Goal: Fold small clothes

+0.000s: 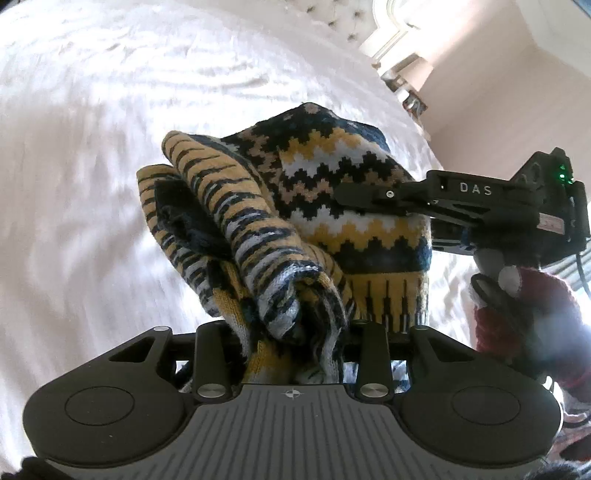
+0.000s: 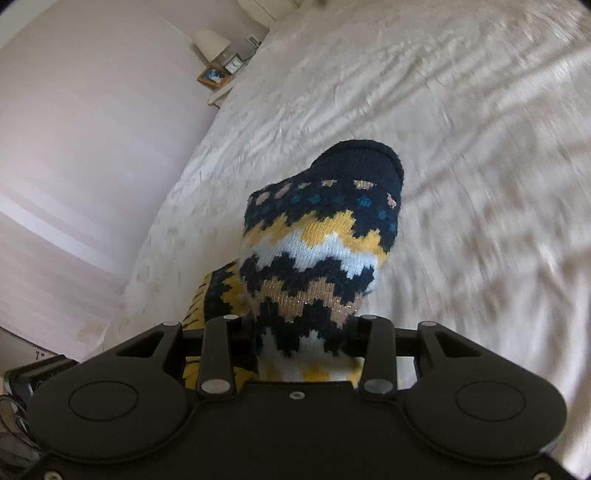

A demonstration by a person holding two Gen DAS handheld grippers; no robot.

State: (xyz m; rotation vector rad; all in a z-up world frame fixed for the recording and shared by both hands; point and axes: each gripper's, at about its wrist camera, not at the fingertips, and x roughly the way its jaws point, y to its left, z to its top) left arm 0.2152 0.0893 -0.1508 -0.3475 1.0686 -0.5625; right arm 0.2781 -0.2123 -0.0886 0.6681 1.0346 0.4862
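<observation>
A knitted sock [image 1: 332, 206] with navy, yellow, white and tan zigzag bands hangs in the air above the white bed. My left gripper [image 1: 291, 332] is shut on its bunched, inside-out striped part. My right gripper [image 1: 343, 197] comes in from the right in the left wrist view and is shut on the patterned side. In the right wrist view the sock [image 2: 321, 236] rises from between the closed fingers of my right gripper [image 2: 306, 332], its navy toe pointing up and away. The fingertips of both grippers are hidden in the knit.
A white rumpled bedspread [image 1: 110, 147] fills the space below in both views. A tufted headboard [image 1: 343, 18] and white frame stand at the far end. A bedside table with a lamp [image 2: 210, 44], clock and picture frame stands by the pale wall.
</observation>
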